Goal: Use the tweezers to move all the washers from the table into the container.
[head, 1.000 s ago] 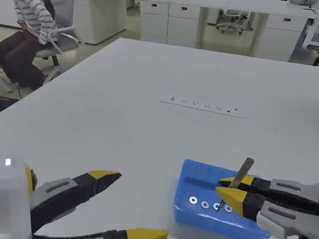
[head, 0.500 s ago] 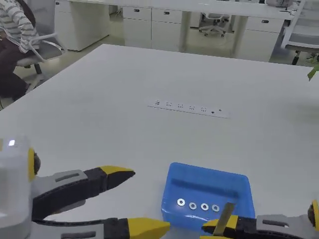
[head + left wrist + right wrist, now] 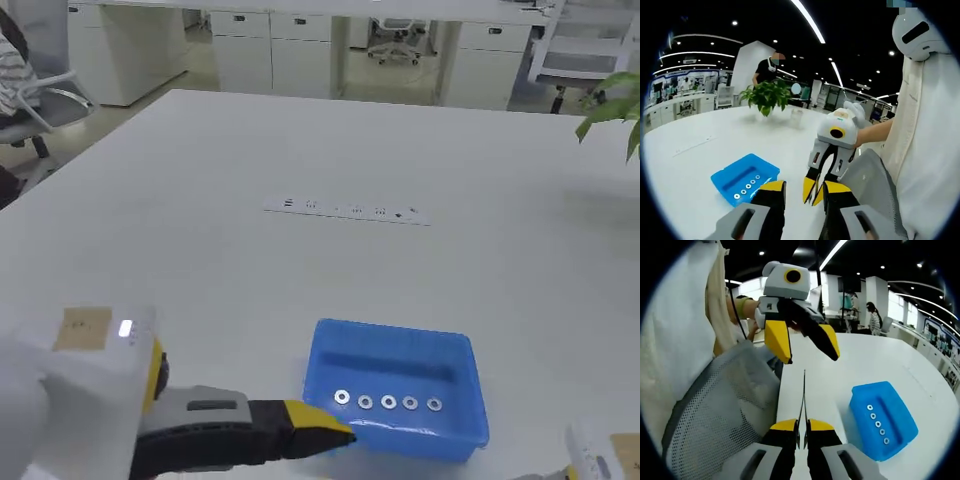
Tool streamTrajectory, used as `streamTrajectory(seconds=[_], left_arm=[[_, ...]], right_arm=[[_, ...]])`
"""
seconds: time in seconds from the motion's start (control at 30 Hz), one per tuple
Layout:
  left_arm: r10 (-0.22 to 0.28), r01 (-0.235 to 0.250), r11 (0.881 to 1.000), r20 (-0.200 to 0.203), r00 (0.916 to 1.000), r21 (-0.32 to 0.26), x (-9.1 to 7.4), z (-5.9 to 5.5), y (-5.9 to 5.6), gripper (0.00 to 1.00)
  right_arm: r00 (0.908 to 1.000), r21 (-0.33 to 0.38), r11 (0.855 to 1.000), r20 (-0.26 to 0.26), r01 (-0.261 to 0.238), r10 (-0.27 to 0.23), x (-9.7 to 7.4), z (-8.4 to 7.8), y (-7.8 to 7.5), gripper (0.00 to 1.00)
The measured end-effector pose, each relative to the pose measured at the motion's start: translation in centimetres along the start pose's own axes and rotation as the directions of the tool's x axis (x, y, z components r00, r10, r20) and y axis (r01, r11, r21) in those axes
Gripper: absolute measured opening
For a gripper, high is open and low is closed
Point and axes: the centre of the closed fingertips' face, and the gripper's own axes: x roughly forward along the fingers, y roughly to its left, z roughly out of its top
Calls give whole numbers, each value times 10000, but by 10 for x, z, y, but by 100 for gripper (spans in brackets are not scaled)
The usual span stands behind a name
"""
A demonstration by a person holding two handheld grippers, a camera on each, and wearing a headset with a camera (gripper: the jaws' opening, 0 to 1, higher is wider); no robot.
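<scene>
Scene: A person at a broad white table (image 3: 200, 250) is working with a yellow-tipped handheld gripper in each hand.
Washers: Five small silver metal washers (image 3: 388, 402) are lying in a neat row on the floor of the shallow blue plastic container (image 3: 398, 365), which is sitting on the table near the grippers.
Right claw: The right claw (image 3: 802, 427) is pinching narrow around the rear end of the thin steel tweezers (image 3: 804, 395), whose tips are pointing toward the other gripper and carrying nothing.
Left claw: The left claw (image 3: 809, 357) is gaping wide and empty, hanging just beyond the tweezer tips and off to the side of the container.
Stage: The task is looking finished, judging by the washers gathered in the container.
Risk: The tweezers are being gripped at one end only, so a twist of the hand is likely to make them pivot or slip out. With the two claws facing each other so closely, the tips could strike the left claw. A careless sweep could also nudge the light container and scatter the washers.
</scene>
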Motion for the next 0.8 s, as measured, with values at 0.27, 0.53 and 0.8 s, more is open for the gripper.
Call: streamTrajectory(seconds=[0.27, 0.53, 0.8], left_arm=[[-912, 959, 9931, -693, 9934, 670, 21, -6, -16, 17], [-1461, 1605, 9808, -1276, 9810, 1106, 32, -12, -21, 2], [-1437, 1762, 9690, -1851, 9722, 1730, 35, -20, -19, 0]], right_arm=[[9993, -158, 9999, -366, -2, -4, -5, -9, 3, 4], [9978, -209, 9997, -647, 136, -150, -10, -19, 1, 4], [9935, -299, 9991, -1092, 300, -331, -9, -30, -3, 4]])
